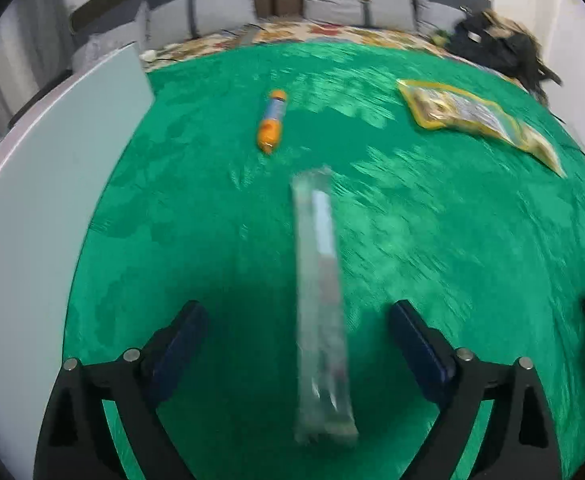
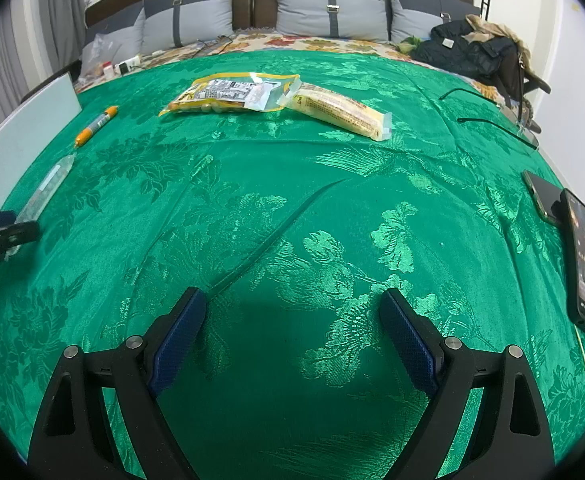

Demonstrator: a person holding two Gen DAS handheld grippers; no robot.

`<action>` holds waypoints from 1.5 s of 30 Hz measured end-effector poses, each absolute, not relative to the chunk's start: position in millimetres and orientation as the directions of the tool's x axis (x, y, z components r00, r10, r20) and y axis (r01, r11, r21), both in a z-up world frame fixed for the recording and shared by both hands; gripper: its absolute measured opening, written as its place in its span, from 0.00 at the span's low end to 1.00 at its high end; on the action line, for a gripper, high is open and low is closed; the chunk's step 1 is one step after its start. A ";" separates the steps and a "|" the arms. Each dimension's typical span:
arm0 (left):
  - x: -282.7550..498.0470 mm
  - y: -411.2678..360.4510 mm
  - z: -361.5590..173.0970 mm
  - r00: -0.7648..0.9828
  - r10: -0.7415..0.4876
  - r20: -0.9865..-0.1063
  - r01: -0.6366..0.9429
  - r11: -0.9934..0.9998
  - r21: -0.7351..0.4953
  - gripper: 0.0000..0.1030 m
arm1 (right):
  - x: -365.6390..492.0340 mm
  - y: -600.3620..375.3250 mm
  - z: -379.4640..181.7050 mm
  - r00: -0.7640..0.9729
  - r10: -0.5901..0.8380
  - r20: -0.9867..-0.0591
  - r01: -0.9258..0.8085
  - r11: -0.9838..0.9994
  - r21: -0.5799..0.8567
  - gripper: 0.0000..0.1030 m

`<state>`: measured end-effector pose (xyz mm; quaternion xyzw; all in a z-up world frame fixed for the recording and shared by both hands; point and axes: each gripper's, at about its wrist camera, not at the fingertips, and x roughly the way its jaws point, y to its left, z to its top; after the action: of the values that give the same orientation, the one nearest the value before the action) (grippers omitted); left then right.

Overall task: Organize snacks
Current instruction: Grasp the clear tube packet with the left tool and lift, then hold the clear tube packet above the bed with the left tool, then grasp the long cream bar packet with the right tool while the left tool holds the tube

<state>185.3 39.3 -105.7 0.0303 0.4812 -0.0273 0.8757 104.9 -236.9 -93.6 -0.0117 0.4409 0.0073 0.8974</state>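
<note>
Lower centre of the left wrist view, a clear-wrapped snack stick [image 1: 320, 300] lies on the green bedspread [image 1: 452, 240] between the spread, empty left claw [image 1: 298, 334]. It looks light, slim and slippery; pinch mid-length. The right claw [image 2: 292, 322] gapes, empty.

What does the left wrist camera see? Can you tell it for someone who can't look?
The left tongs stand open over a long clear snack packet lying on a green bedspread. Farther off lie an orange tube and a yellow snack bag.
</note>
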 end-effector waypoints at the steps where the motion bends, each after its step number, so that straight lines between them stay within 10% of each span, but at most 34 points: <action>1: 188.5 41.5 -107.4 0.538 -0.019 -0.842 0.062 0.998 0.017 0.97 | 104.9 -236.9 -93.7 0.611 0.003 -0.792 -0.023 1.000 -0.015 0.89; 45: 190.1 45.6 -112.3 0.579 -0.024 -0.815 0.036 0.999 -0.004 1.00 | 162.7 -259.9 -47.9 0.665 -0.023 -0.746 -0.110 0.985 -0.129 0.87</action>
<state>190.1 45.6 -112.3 0.0067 0.4583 -0.0169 0.8886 162.7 -259.9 -47.9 -0.0818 0.4083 0.0239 0.9089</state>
